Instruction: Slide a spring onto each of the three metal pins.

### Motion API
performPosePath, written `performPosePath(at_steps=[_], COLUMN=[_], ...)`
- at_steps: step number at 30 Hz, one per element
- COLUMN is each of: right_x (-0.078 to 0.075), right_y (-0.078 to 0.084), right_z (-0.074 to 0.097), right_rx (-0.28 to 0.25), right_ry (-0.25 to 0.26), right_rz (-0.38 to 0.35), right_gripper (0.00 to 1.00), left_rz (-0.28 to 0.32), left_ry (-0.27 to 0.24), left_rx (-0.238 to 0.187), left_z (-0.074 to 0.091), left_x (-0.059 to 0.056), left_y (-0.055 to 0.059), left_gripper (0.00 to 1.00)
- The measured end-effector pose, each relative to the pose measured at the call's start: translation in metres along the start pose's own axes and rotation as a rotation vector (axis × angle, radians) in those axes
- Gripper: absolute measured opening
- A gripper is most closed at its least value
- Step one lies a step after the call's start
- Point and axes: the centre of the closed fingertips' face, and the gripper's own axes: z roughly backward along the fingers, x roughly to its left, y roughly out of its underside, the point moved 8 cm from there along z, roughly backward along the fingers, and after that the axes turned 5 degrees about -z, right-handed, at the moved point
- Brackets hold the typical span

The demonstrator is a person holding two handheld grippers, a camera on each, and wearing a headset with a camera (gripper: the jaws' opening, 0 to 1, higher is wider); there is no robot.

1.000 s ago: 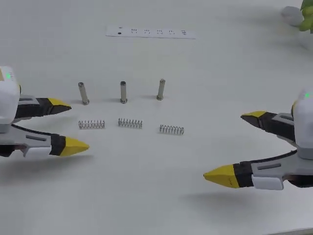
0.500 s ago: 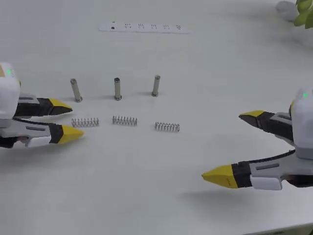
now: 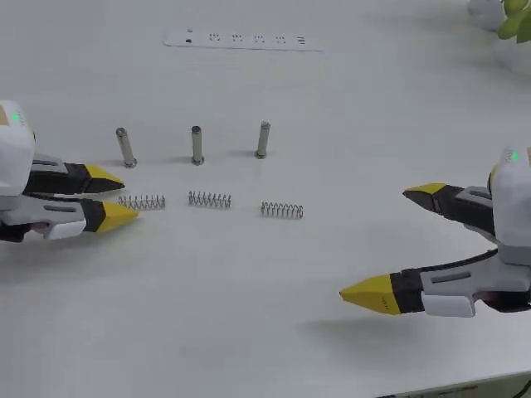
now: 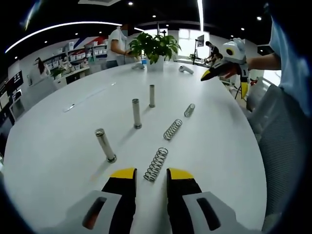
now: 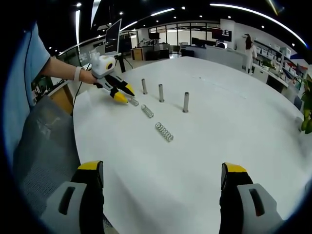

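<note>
left gripper (image 3: pixel 129 197): low over the table at the left edge of the head view, yellow tips pointing right; jaws a little apart, clamped on nothing
left gripper vs spring: near end of the left spring (image 3: pixel 142 201) sits between the two tips in both the head view and the left gripper view; cannot tell if a tip touches it
right gripper (image 3: pixel 375 243): at the right side of the head view, raised off the table with its shadow below; jaws spread wide, nothing between them, well apart from the springs and pins
left pin (image 3: pixel 125 147): upright on the table, tilted slightly, bare, just behind the left spring
middle pin (image 3: pixel 197 145): upright, bare, just behind the middle spring (image 3: pixel 209 199)
right pin (image 3: pixel 263 139): upright, bare, behind the right spring (image 3: pixel 282 210)
springs: all three lie flat in a row in front of the pins, apart from each other, none on a pin
table (image 3: pixel 249 315): white, round-edged in the gripper views
power strip (image 3: pixel 242 39): white, flat at the far side of the table behind the pins
plant (image 3: pixel 516 21): green leaves at the far right corner
</note>
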Motion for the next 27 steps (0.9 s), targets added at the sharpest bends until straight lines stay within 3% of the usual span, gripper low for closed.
performPosePath(at_steps=[27], right_x=[0.0031], right_y=[-0.0007], right_z=[-0.0011], right_rx=[0.001], right_ry=[-0.009], right_rz=[0.0], right_gripper=[0.99], left_rz=[-0.061], left_ry=[0.016], left_rx=[0.021], left_z=[0.0001], left_x=[-0.0031], left_y=[0.0027], left_gripper=[0.04])
